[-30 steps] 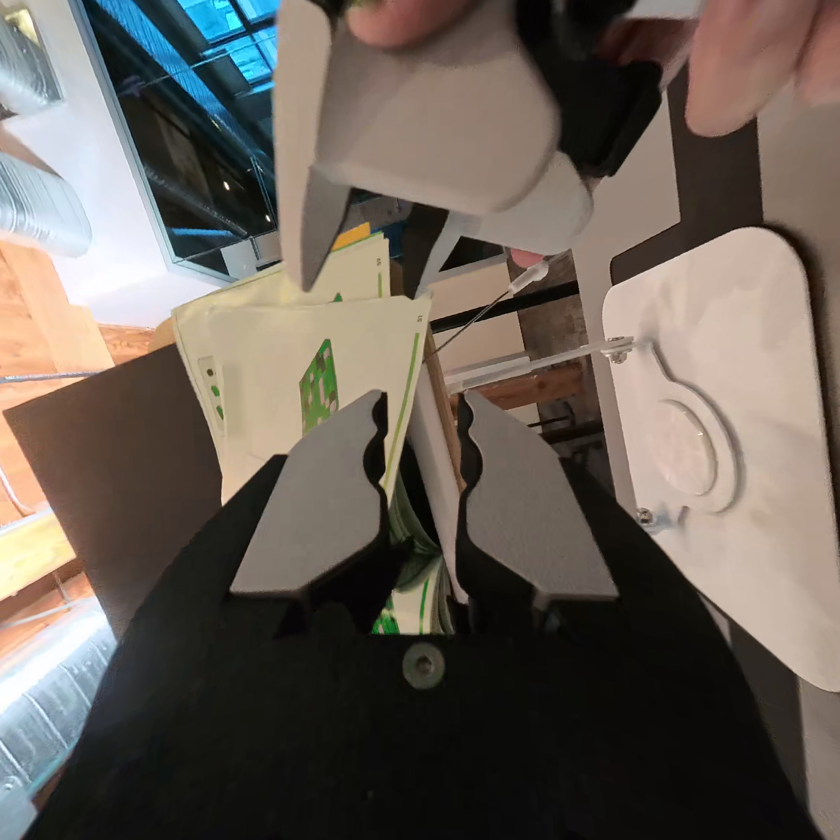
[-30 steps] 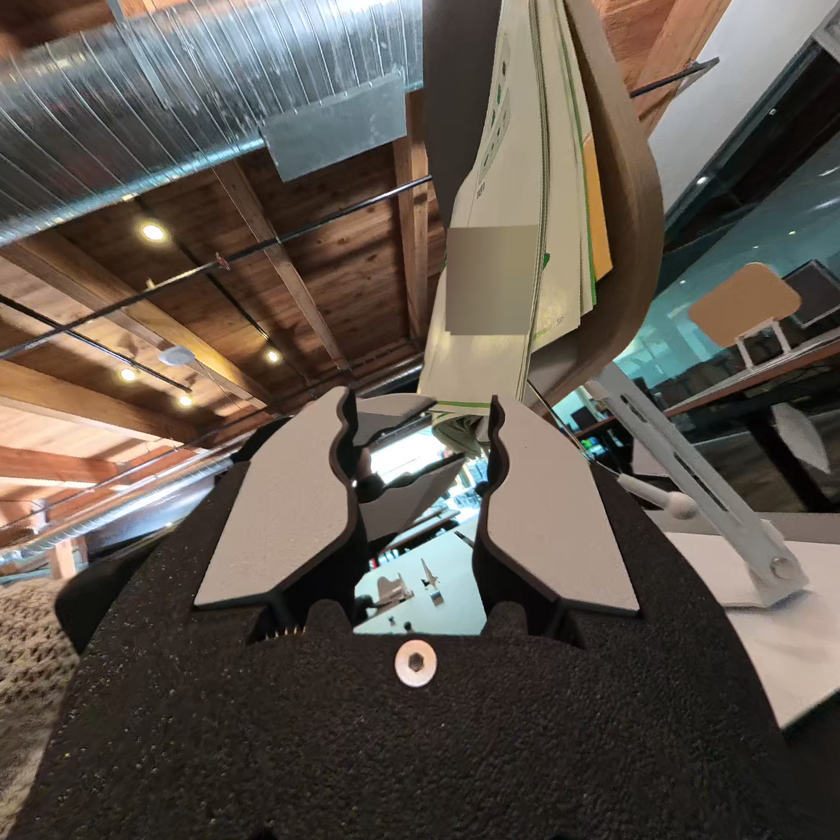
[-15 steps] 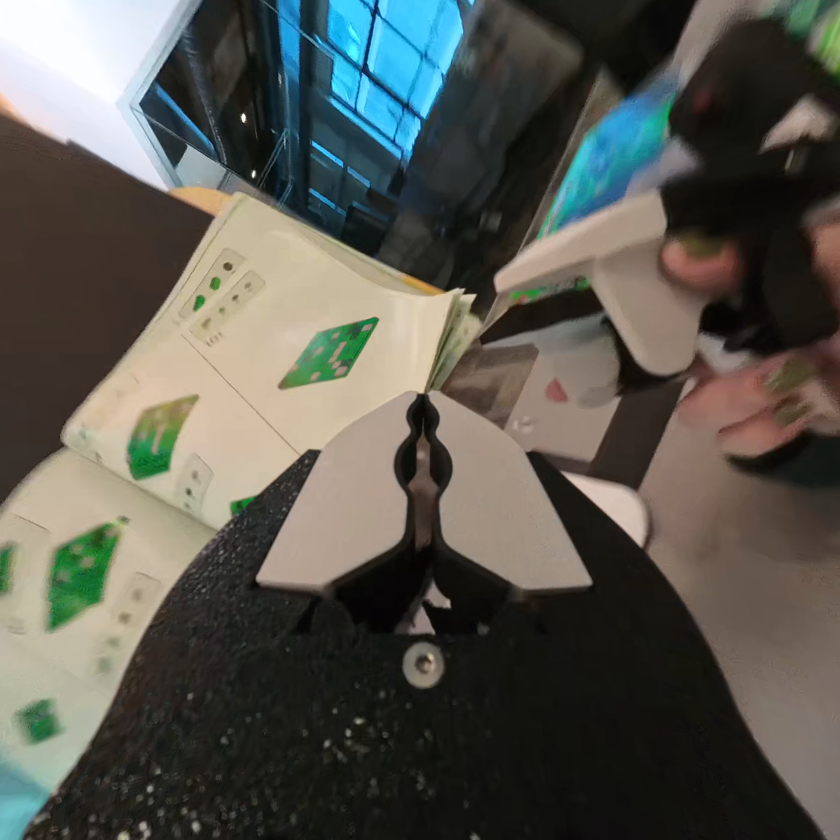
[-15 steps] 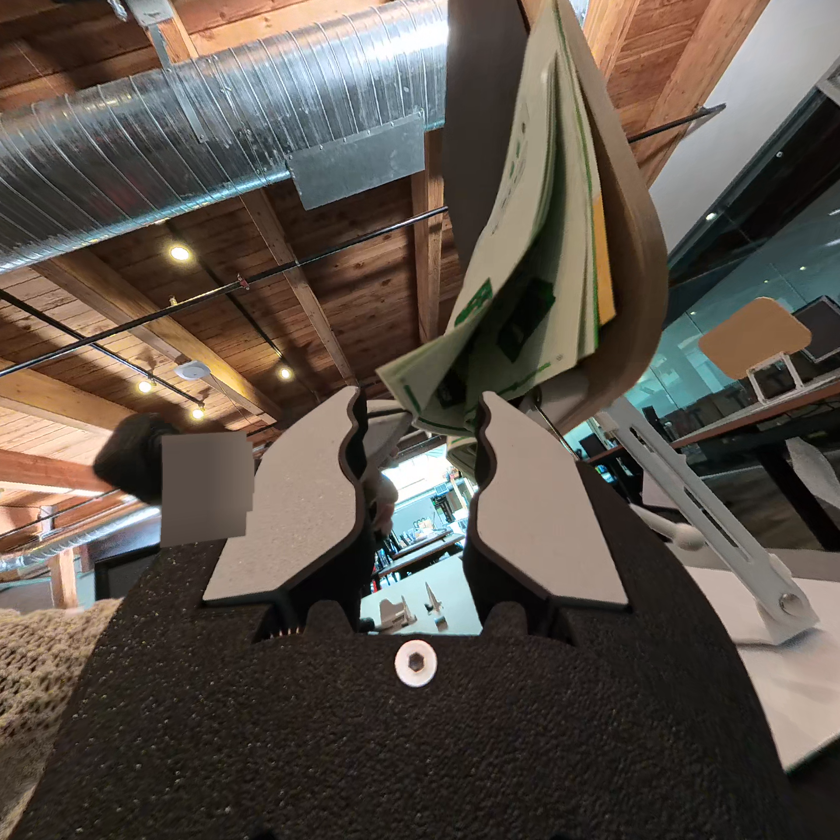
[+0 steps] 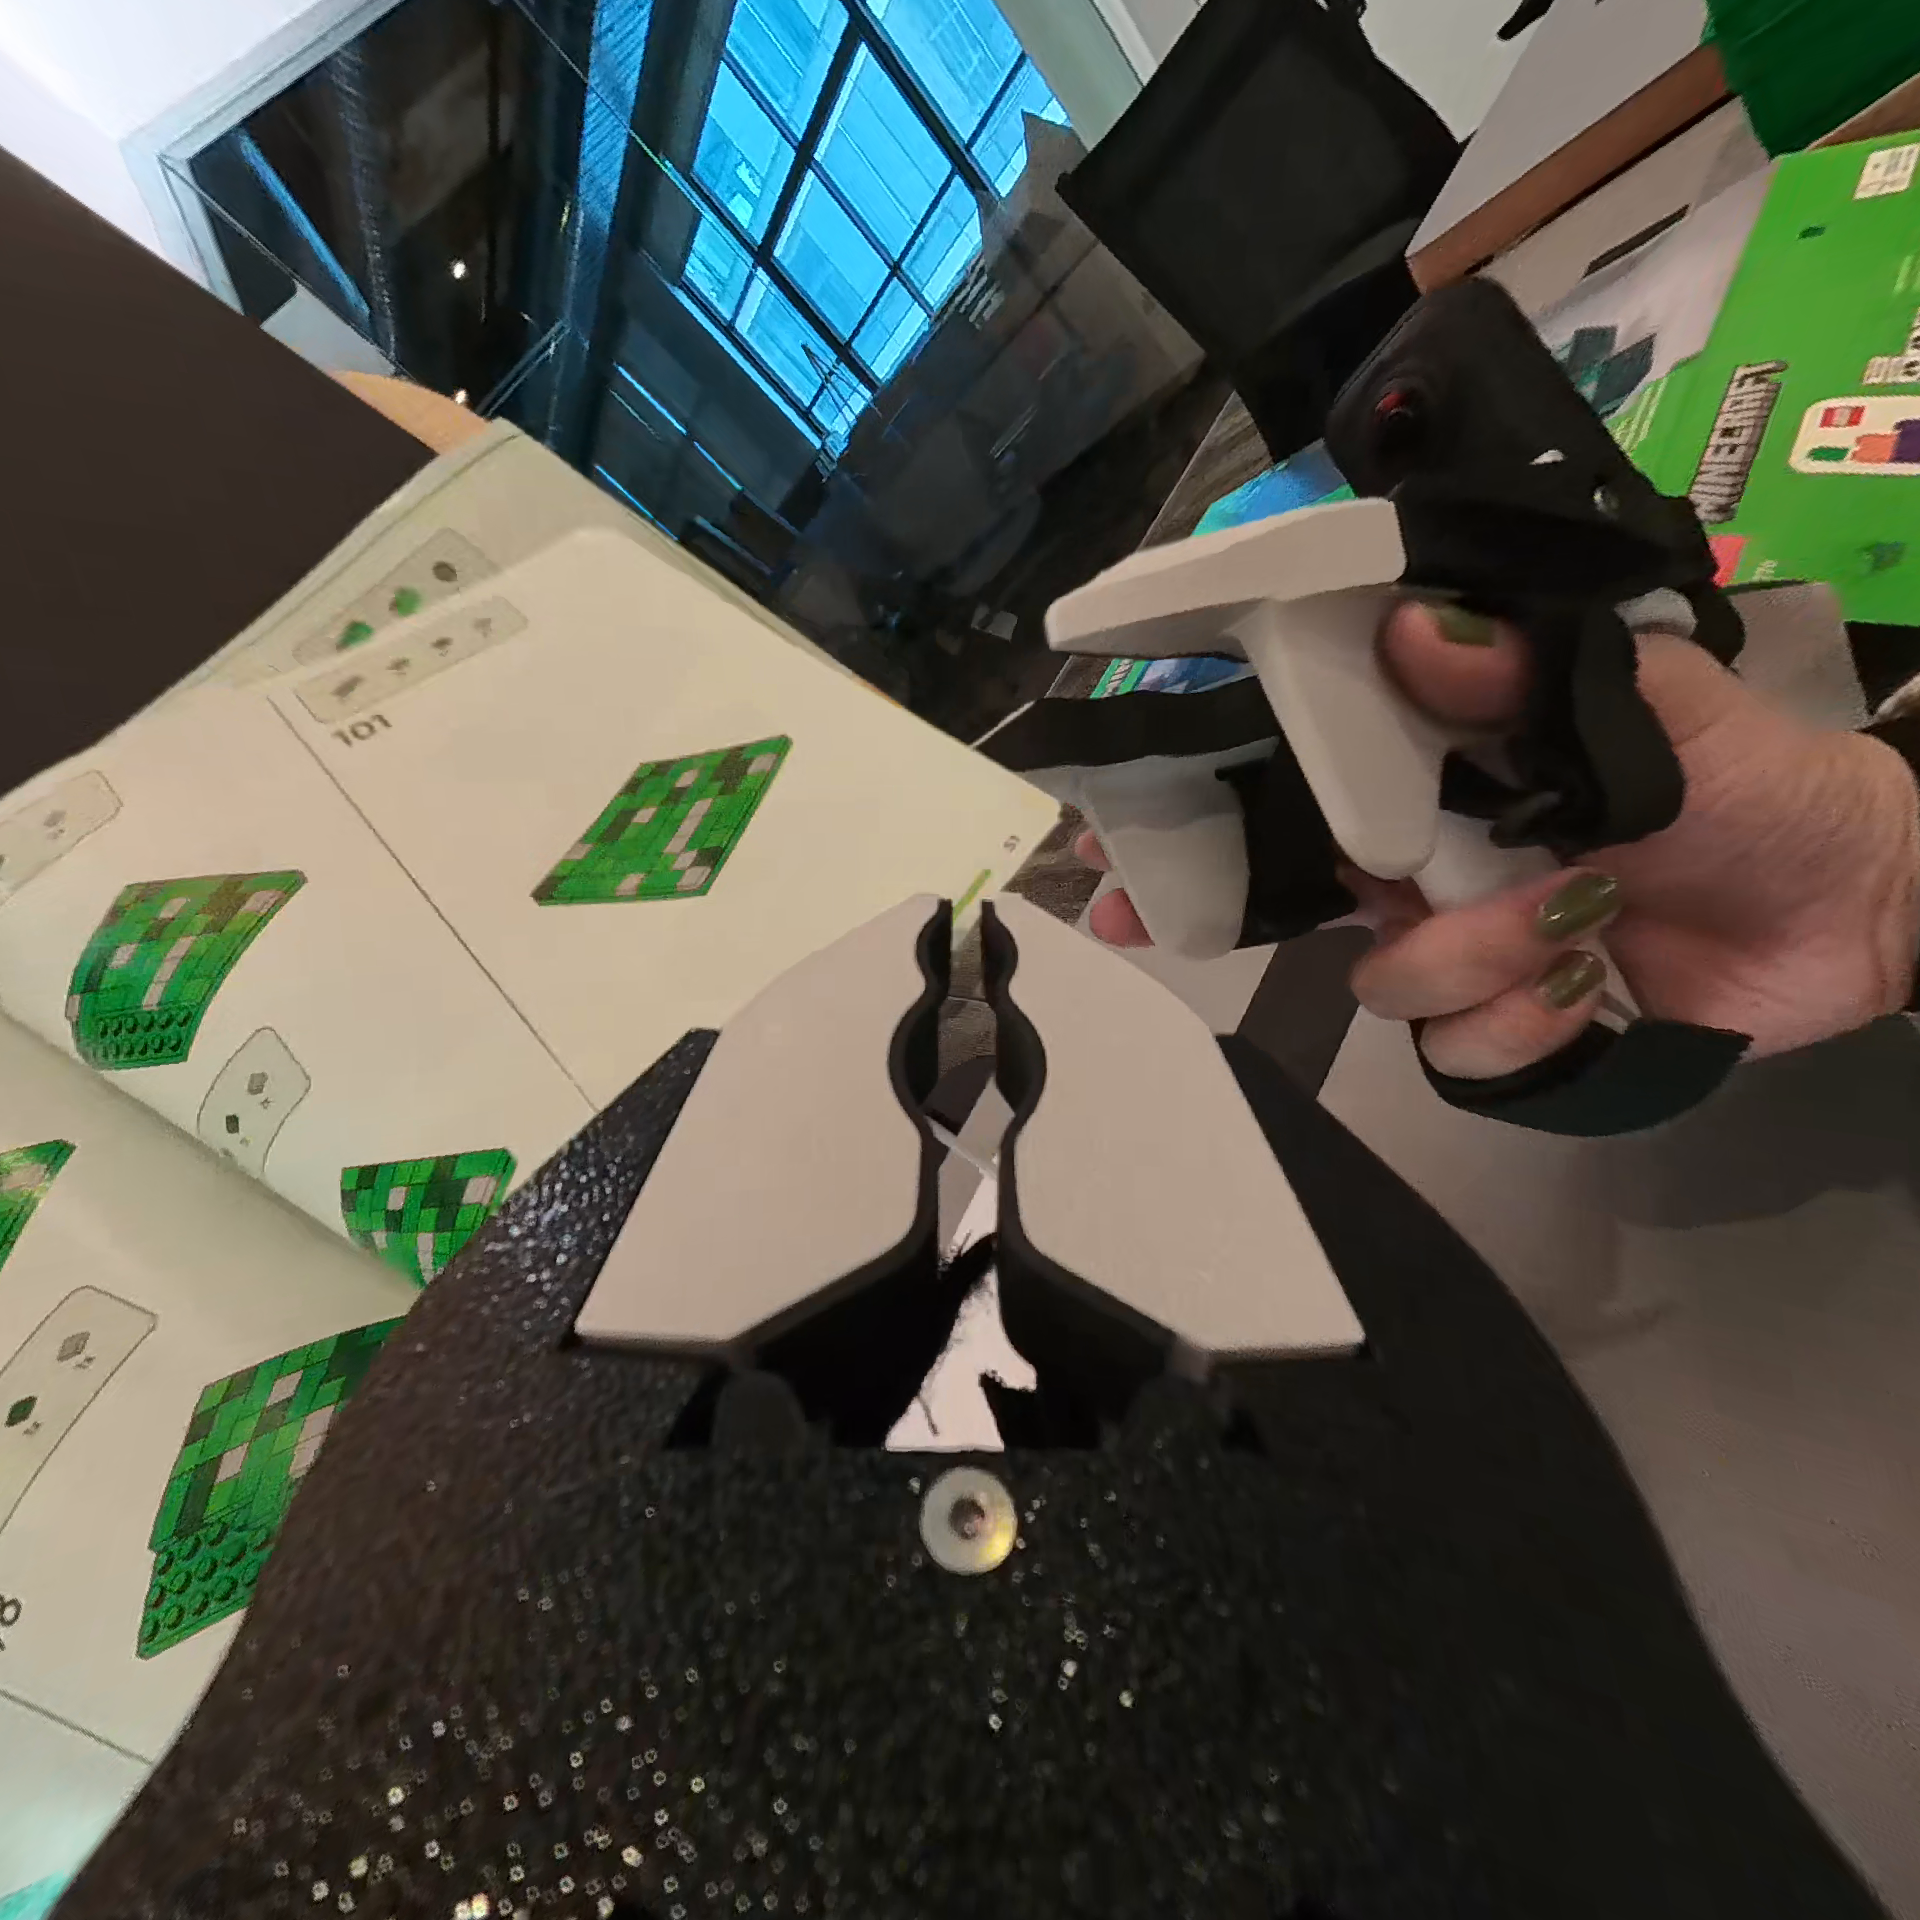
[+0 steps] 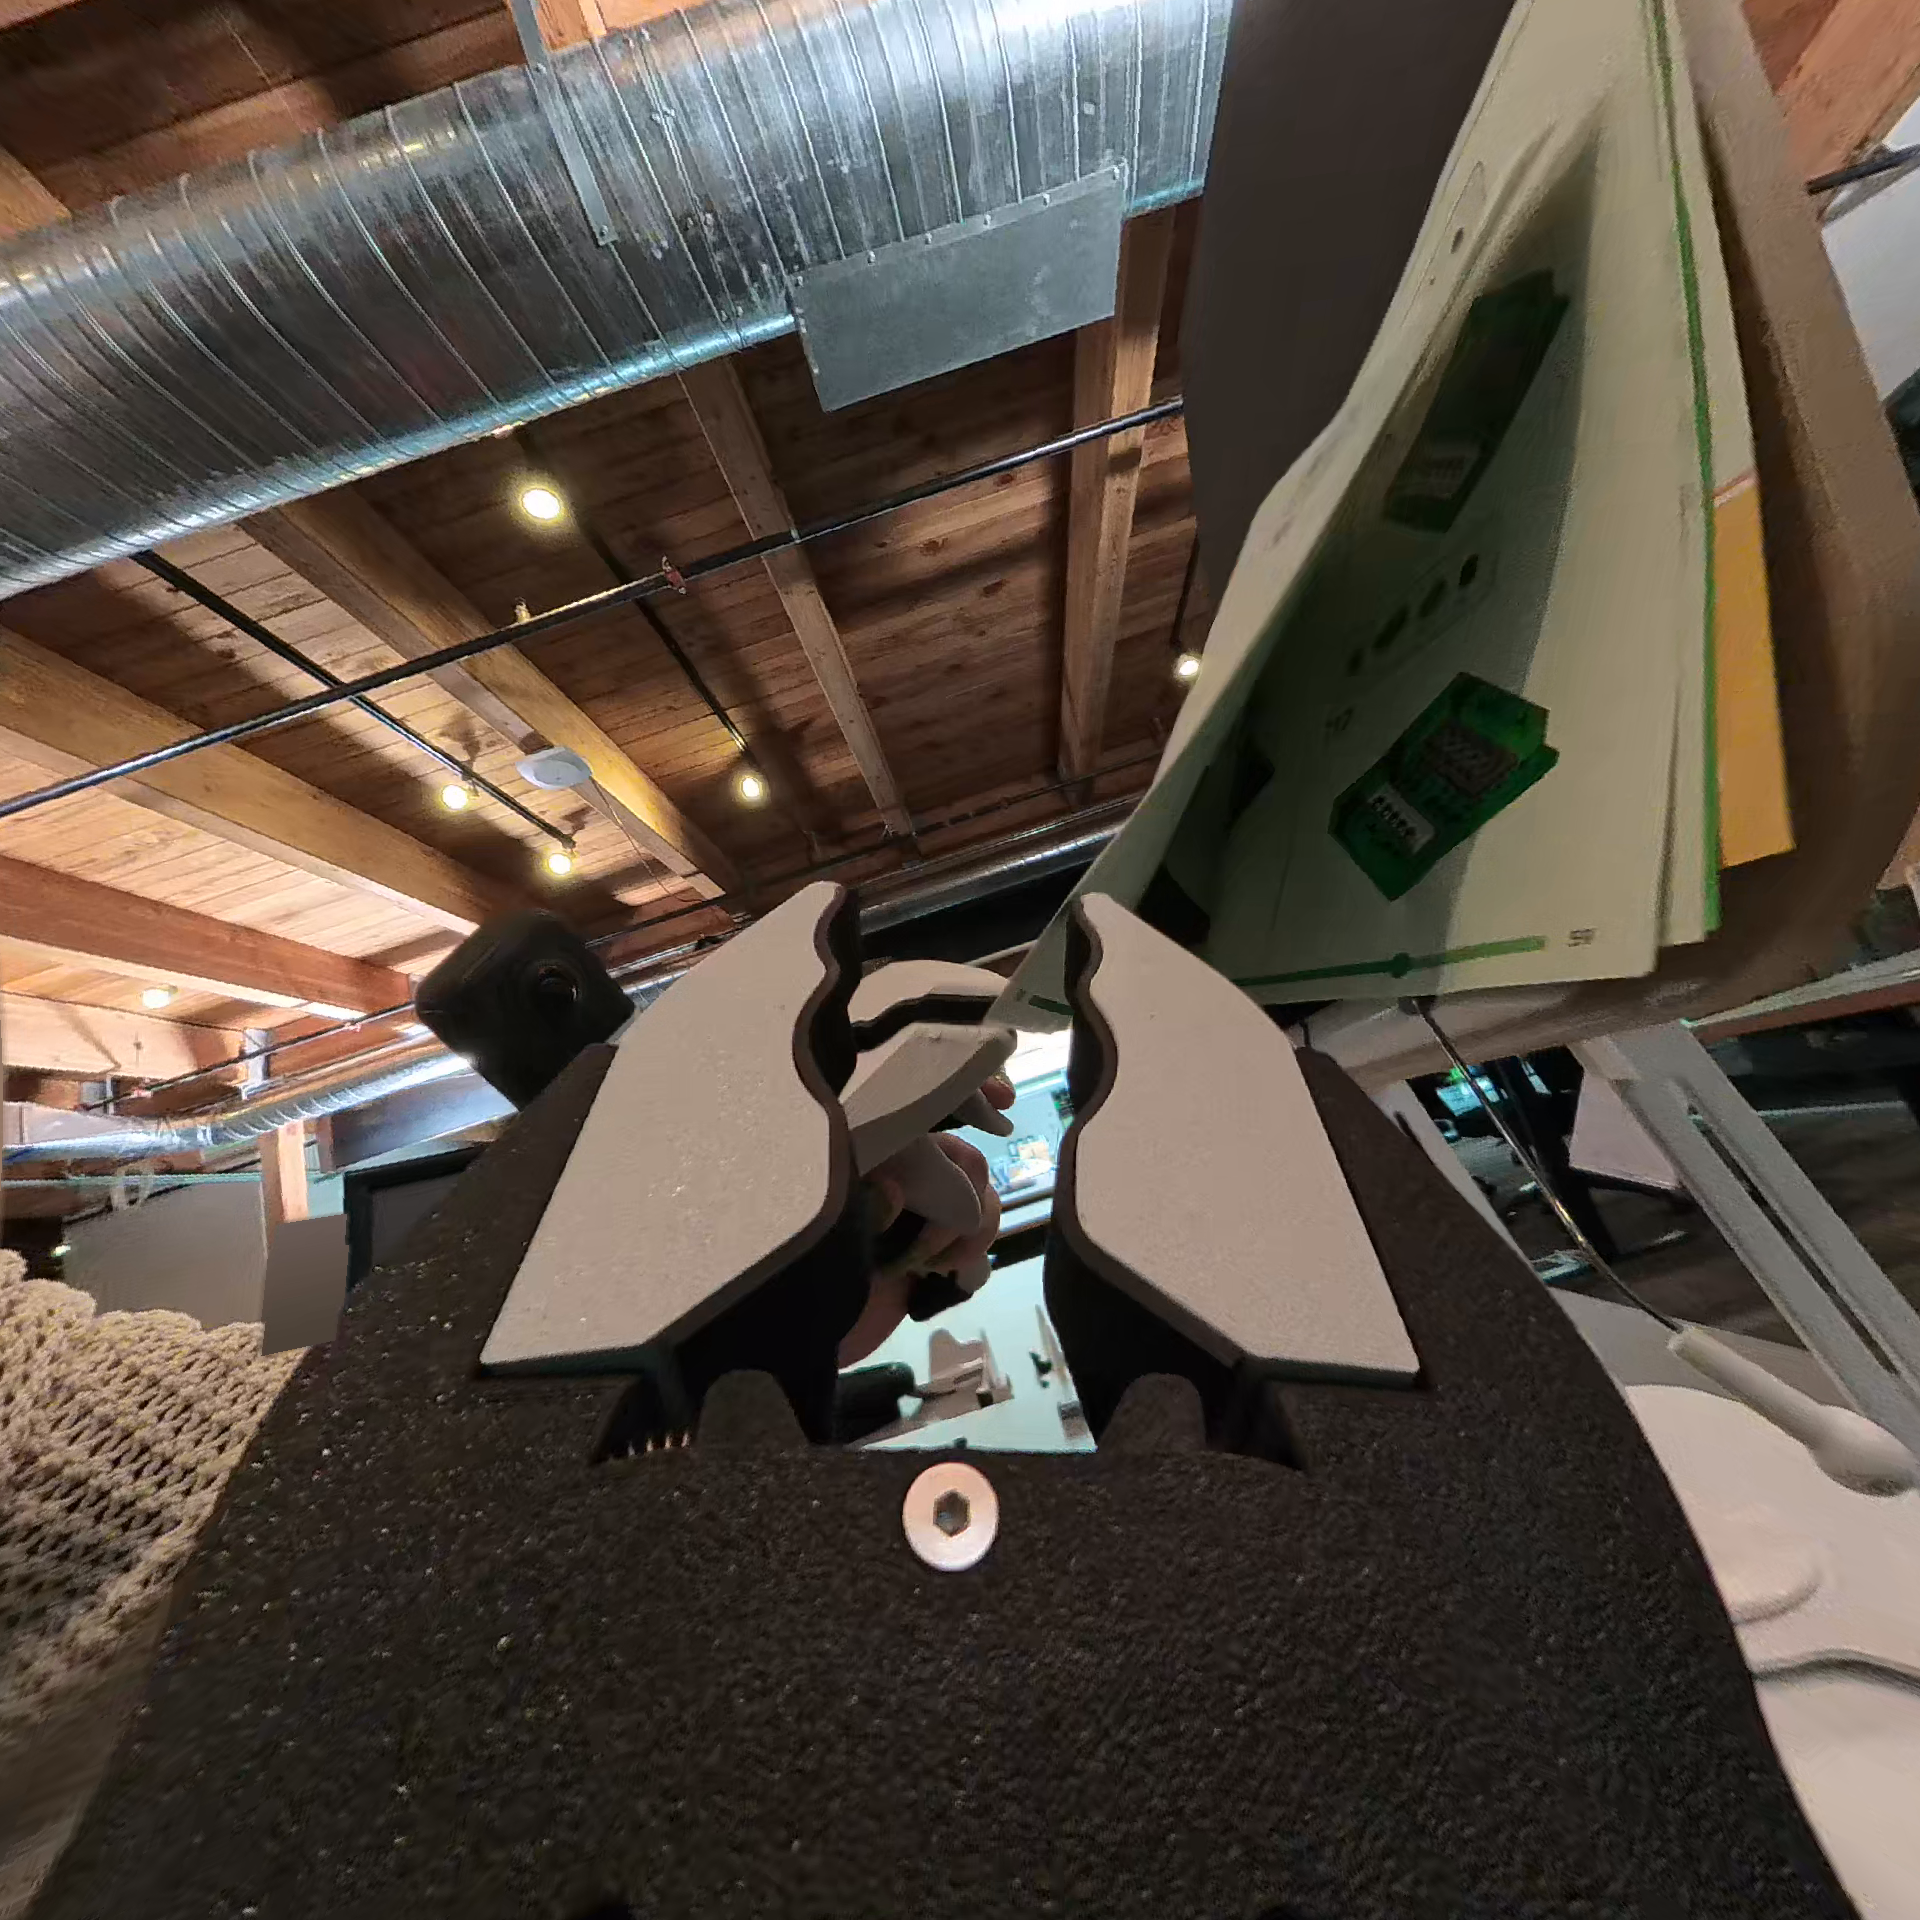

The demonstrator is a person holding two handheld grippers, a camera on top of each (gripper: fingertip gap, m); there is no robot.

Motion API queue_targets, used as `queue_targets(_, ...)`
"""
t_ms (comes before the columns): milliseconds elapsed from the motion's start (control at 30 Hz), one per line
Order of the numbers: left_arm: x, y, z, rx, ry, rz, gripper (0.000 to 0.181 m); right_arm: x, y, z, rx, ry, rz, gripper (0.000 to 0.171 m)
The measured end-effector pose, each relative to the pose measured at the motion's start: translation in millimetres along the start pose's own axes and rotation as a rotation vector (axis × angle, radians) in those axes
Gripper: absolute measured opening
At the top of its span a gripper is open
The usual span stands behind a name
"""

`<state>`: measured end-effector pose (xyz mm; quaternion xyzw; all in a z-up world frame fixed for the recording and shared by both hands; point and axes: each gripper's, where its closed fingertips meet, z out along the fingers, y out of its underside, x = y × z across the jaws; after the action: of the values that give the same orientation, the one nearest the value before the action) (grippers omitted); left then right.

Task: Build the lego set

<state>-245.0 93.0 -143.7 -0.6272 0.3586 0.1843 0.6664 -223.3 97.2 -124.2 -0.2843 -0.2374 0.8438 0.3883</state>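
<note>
The open instruction booklet (image 5: 416, 883) leans on a brown board (image 5: 156, 468) and shows green build pictures. My left gripper (image 5: 966, 914) is shut on the lower corner of one page; a thin green page edge shows between its tips. My right gripper (image 6: 956, 914) is open and empty, just below the hanging pages of the booklet (image 6: 1455, 727). In the right wrist view the lifted page corner lies by its right fingertip, and the left gripper's fingers (image 6: 914, 1081) show through the gap. In the left wrist view a hand holds the right gripper, its fingers (image 5: 1226, 582) to the right of the booklet.
A green Lego box (image 5: 1818, 364) lies on the grey table (image 5: 1662, 1351) at the far right. The board's white stand arm (image 6: 1714, 1195) and white base plate (image 6: 1818, 1558) are at the right. A knit sleeve (image 6: 83, 1455) is at the left edge. Only a small space, under 4 cm, lies between the two pairs of fingers.
My left gripper has closed onto a page corner and swung round, fanning the page away from the stack. My right gripper has stayed open below the booklet.
</note>
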Motion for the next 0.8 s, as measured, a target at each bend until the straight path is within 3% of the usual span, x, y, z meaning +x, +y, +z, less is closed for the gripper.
queue_targets(100,-4,-2,0,-0.015,-0.040,0.061,0.000,0,-1,-2,0.012,-0.013,0.023,0.036)
queue_targets(300,2,-4,5,-0.072,-0.042,0.325,0.014,-1,-6,-5,0.033,-0.028,0.044,0.035)
queue_targets(500,13,-4,11,-0.092,-0.010,0.524,0.003,-2,-1,-4,0.007,-0.037,0.050,0.034)
queue_targets(667,9,-8,8,-0.075,-0.033,0.493,0.000,-2,1,-5,0.002,-0.039,0.058,0.034)
queue_targets(800,10,-16,3,-0.005,0.006,0.319,0.000,-2,-1,-7,0.007,-0.035,0.053,0.034)
